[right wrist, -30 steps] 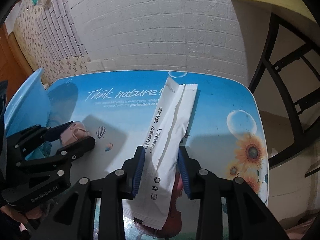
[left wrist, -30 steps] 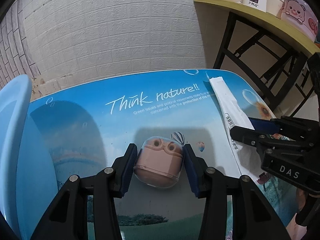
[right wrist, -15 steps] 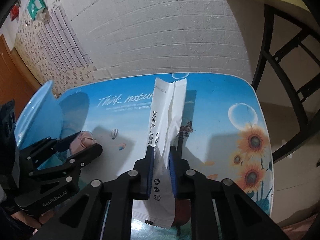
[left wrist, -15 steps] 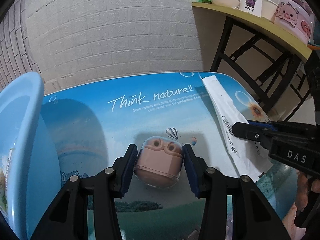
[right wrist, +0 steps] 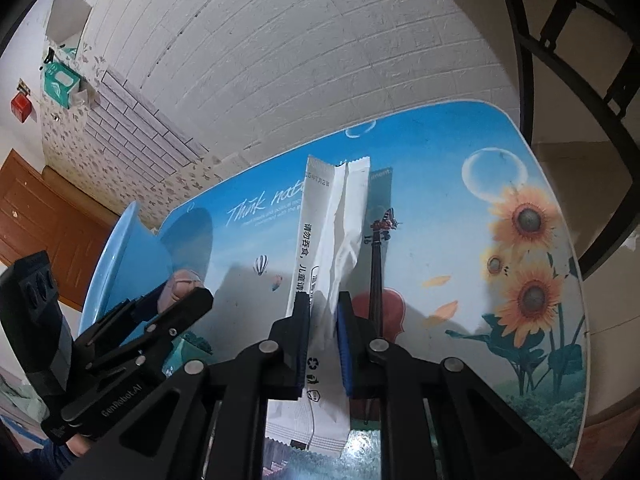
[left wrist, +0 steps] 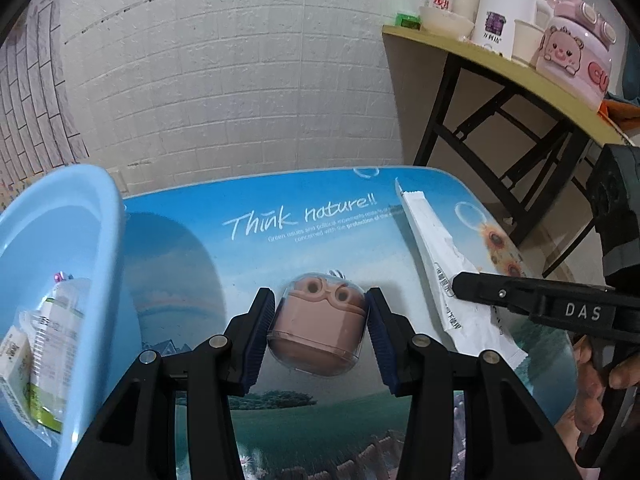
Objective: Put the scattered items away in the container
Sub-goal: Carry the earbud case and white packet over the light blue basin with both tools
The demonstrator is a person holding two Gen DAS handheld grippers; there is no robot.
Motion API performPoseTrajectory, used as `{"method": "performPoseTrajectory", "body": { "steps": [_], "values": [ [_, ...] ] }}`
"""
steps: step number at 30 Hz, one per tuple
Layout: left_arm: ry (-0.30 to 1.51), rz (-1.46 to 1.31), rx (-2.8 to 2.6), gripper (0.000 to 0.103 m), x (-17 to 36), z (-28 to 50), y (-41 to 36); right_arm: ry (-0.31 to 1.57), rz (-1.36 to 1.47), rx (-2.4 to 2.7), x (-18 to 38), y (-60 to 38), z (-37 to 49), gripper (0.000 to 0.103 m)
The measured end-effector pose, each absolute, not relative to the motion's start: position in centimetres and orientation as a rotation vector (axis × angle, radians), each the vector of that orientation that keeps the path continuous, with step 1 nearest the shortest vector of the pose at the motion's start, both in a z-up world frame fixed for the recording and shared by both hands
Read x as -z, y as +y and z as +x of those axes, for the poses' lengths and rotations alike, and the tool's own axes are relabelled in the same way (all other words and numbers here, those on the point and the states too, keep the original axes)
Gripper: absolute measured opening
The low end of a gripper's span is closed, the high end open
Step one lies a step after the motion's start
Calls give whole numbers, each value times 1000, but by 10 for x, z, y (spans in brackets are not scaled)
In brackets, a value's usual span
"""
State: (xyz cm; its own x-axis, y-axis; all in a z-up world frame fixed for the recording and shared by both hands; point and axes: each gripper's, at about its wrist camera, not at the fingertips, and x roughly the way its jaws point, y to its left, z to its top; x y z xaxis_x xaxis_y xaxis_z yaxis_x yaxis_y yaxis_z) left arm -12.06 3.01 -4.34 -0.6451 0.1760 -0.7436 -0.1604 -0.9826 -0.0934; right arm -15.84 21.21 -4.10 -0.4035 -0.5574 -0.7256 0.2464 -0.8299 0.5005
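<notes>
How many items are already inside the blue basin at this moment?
2 visible: a green-and-white packet and a small white pack beside it, both against the blue basin wall. More may be hidden out of frame.

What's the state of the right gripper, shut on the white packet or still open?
Shut on it. In the right wrist view the right gripper has both pads pressed against the white packet, which creases between them and stands raised off the table.

A lived-in home room is indicated. A white electric kettle, bowls and a pink cartoon-pig appliance are kept on a folding side table. A printed-scenery counter is set against white brick-pattern wallpaper; a wooden door and a tissue box are seen.
</notes>
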Motion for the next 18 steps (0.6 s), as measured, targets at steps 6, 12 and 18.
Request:
{"method": "performPoseTrajectory", "body": {
  "steps": [6,12,18],
  "values": [
    [-43,-1143,-2729,45,18,-111,26,-409,1285,2248,23,200,-155,13],
    [-77,-1100,-2770,45,-4,-97,7,-374,1237,2246,7,180,-148,13],
    [-87,-1044,-2811,45,-24,-88,-7,-357,1205,2230,-7,162,-137,13]
  ]
}}
